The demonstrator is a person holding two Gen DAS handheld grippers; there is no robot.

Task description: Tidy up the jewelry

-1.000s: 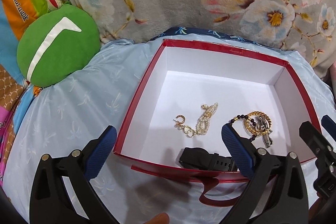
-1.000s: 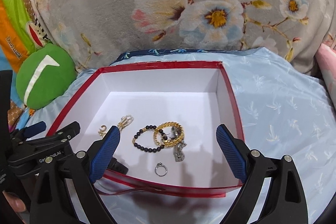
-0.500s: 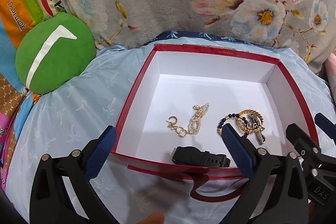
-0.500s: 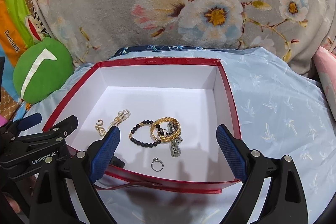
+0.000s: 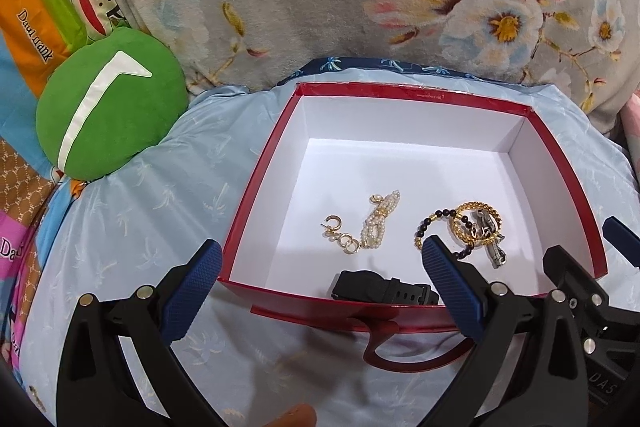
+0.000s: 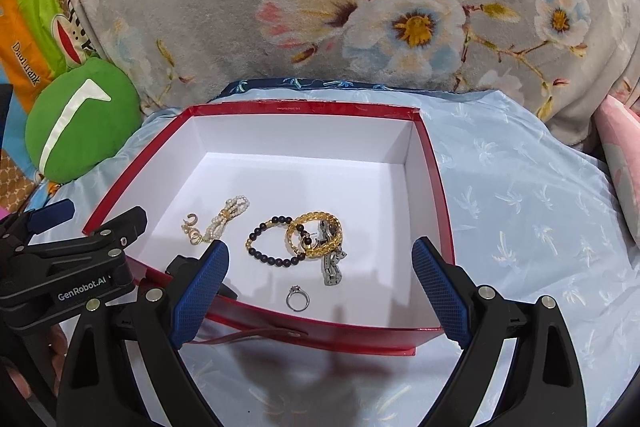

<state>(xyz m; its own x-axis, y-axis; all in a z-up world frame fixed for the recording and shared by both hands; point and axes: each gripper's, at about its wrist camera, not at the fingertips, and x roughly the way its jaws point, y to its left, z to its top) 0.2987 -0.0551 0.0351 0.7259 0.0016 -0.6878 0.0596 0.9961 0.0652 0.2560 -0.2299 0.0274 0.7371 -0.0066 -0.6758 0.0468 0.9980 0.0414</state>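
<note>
Left wrist view: the left gripper (image 5: 320,291) hangs with jaws spread and empty over the near wall of the red box (image 5: 412,95); inside lie a pearl bracelet (image 5: 380,221), a gold hoop earring (image 5: 333,223) and a black watch (image 5: 380,286); a green cushion (image 5: 108,103) sits left of the box.

Right wrist view: the right gripper (image 6: 318,287) is likewise spread, empty; between its fingers in the box lie a beaded bracelet (image 6: 266,241), a gold chain (image 6: 316,233) and a silver ring (image 6: 298,298); the left gripper's body hides the box's left near corner.
</note>
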